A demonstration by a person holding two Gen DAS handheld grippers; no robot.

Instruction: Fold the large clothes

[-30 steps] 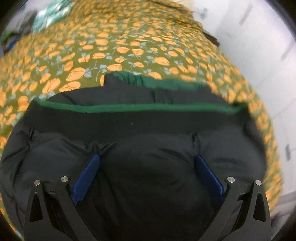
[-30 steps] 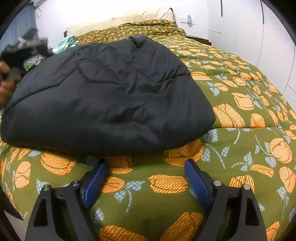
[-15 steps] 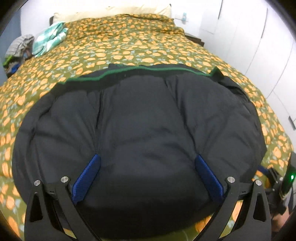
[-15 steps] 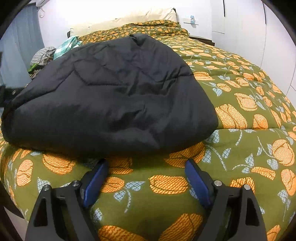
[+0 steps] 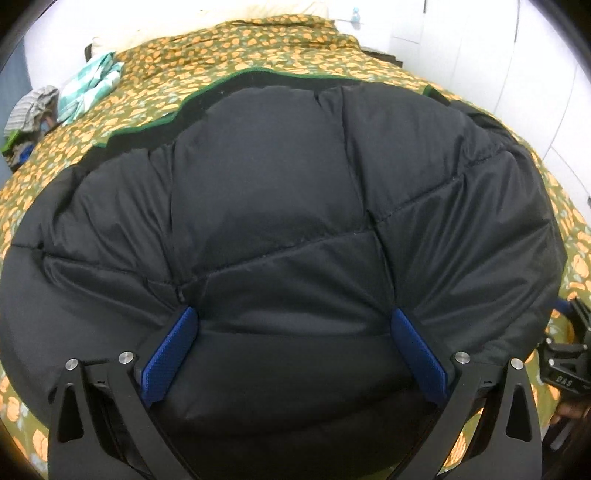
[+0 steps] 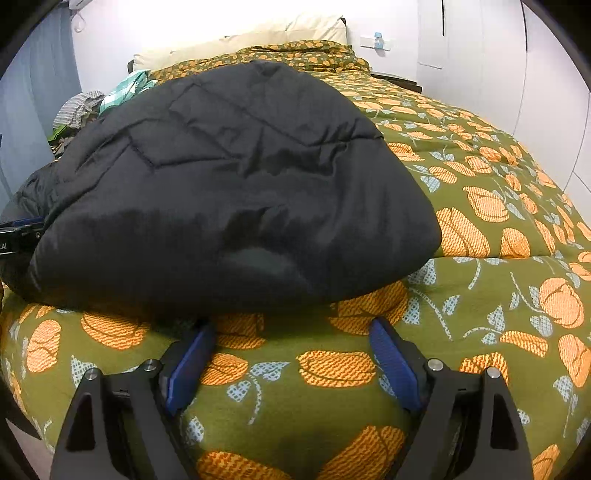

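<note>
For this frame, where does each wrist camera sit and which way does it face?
Left wrist: above the black puffer jacket, looking toward the pillows; left gripper open, the right gripper's body at the right edge.
Right wrist: low at the bed's edge, facing the headboard; right gripper open over the floral bedspread.
Shared: jacket, bedspread, striped cloth.

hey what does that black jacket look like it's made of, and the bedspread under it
Jacket: looks like a thin synthetic shell, nylon or polyester, over puffy filling; it has a faint sheen, fine crinkles and stitched quilt lines. A green trim edges it.
Bedspread: seems matte woven cotton or a blend, printed with orange flowers on olive; no shine, soft folds.
</note>
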